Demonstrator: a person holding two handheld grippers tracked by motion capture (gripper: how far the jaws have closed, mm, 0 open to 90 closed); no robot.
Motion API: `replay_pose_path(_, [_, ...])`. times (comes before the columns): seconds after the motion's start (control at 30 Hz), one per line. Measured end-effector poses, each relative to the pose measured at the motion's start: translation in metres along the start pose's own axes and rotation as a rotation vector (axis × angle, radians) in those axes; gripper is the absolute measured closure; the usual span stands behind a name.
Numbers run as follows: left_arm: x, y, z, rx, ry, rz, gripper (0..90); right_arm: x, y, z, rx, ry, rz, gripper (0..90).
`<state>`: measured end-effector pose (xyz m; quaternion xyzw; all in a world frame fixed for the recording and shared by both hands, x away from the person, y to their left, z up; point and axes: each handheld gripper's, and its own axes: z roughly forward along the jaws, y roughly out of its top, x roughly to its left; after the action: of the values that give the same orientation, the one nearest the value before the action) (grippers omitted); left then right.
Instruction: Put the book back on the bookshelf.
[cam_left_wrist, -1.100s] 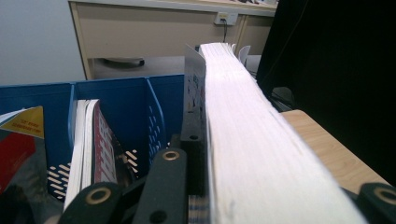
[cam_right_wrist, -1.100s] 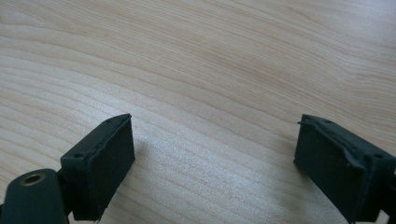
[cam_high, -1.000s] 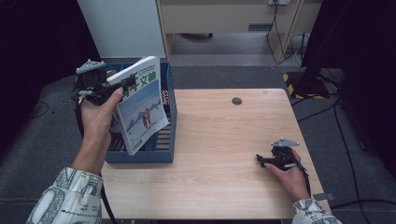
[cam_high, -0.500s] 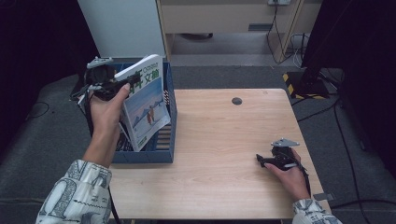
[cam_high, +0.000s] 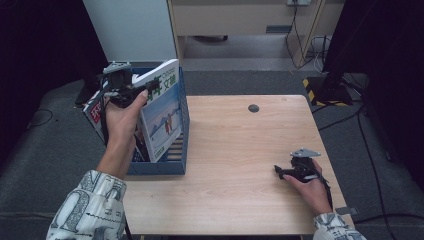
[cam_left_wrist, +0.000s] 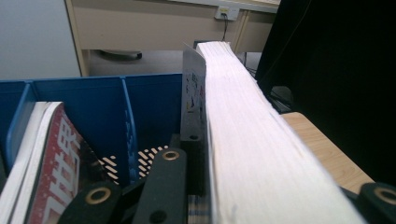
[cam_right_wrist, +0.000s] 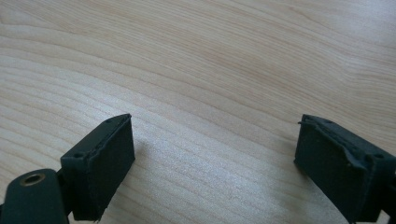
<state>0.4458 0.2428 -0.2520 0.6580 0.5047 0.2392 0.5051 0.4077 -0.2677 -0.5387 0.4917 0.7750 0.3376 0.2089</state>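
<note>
Left tongs (cam_high: 142, 90) clamped on a book (cam_high: 162, 112) above the blue bin (cam_high: 182, 140).
Right tongs (cam_high: 277, 171), lower right of the frame, rest apart on the counter (cam_high: 240, 150).

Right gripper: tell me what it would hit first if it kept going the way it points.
Probably the bare wooden table. The right gripper, jaws open and empty, points low across the top; nothing lies ahead, though depth is hard to judge.

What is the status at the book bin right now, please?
Left gripper shut on green-covered book, upright in blue bin. Right gripper open, resting on wooden table. Red-covered book beside it in bin.
</note>
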Motion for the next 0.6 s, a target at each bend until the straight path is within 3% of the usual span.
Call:
replay_pose_path(0.23, [0.001,0.000,0.005,-0.012,-0.024,0.001,73.2,0.000,0.000,0.000,0.000,0.000,0.000,12.0])
replay_pose_path(0.43, [0.003,-0.001,0.011,-0.023,-0.051,-0.033,73.2,0.000,0.000,0.000,0.000,0.000,-0.001,12.0])
replay_pose_path(0.6, [0.002,-0.001,0.017,-0.028,-0.050,-0.022,73.2,0.000,0.000,0.000,0.000,-0.001,-0.001,12.0])
